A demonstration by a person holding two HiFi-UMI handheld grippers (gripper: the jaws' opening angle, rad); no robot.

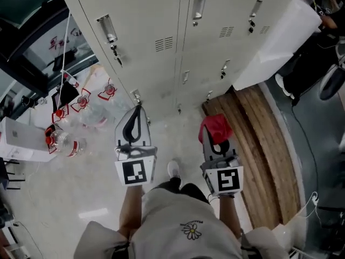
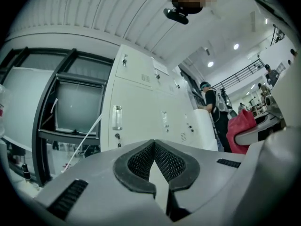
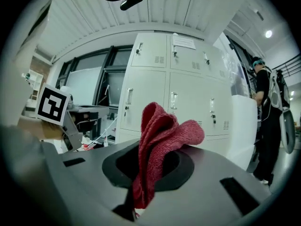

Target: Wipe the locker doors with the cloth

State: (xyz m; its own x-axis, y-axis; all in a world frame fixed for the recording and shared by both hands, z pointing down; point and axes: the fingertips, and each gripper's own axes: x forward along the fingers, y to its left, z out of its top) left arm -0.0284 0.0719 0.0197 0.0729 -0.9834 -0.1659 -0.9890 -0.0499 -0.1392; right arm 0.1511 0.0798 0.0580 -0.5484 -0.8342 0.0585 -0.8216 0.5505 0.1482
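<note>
Cream metal lockers (image 1: 156,20) fill the top of the head view, their doors shut. My right gripper (image 1: 214,133) is shut on a red cloth (image 1: 215,125), which bunches up over its tips. In the right gripper view the red cloth (image 3: 160,131) stands out of the right gripper (image 3: 150,161), with the lockers (image 3: 155,93) a short way ahead. My left gripper (image 1: 138,112) is held beside it, shut and holding nothing. In the left gripper view the left gripper (image 2: 154,147) points at the lockers (image 2: 141,112), apart from them.
Plastic bottles (image 1: 67,142) and a white box (image 1: 19,139) lie on the floor at the left. A wooden platform (image 1: 259,139) runs along the right, below a leaning white panel (image 1: 280,42). A person (image 3: 265,107) stands at the lockers' far right. A dark window frame (image 2: 70,107) is left of the lockers.
</note>
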